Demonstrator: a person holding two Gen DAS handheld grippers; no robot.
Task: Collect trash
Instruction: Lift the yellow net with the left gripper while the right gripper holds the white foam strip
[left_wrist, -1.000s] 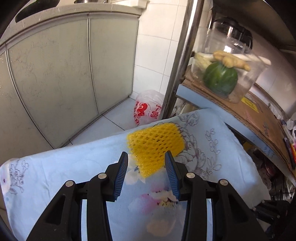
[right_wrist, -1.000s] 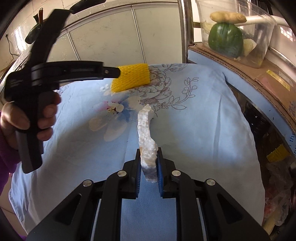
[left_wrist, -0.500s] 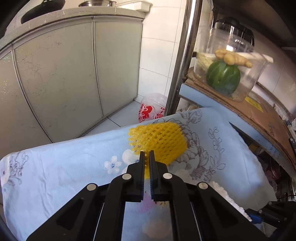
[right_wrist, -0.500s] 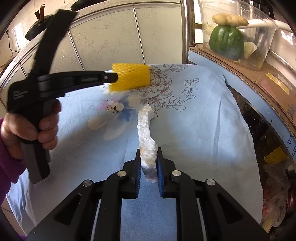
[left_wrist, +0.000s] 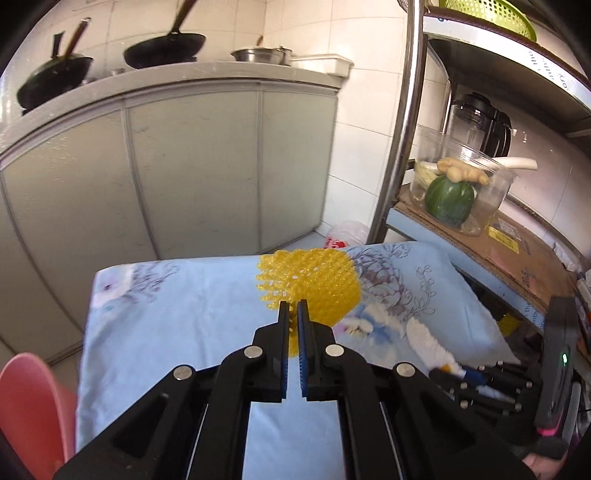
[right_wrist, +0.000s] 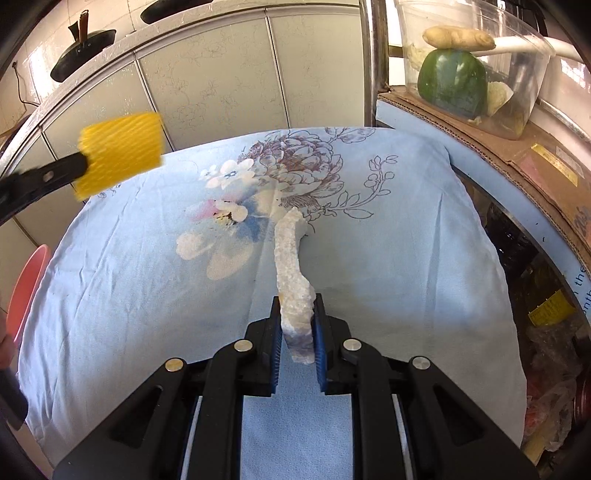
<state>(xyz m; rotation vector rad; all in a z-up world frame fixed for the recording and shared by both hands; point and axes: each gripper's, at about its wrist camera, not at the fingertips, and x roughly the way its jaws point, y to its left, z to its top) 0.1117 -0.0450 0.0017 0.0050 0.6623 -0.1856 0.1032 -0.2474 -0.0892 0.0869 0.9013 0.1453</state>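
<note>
The left gripper is clamping the yellow foam net by its near edge, carrying it clear above the blue floral cloth on the table, out toward the left side. The right gripper is pinching the near end of the white foam strip, whose far end is lying on the cloth

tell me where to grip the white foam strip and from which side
Grip the foam strip at its thicker near end, coming along its length from the near edge of the cloth. It is long and narrow, so the jaws span its width, as the right gripper does.
</note>
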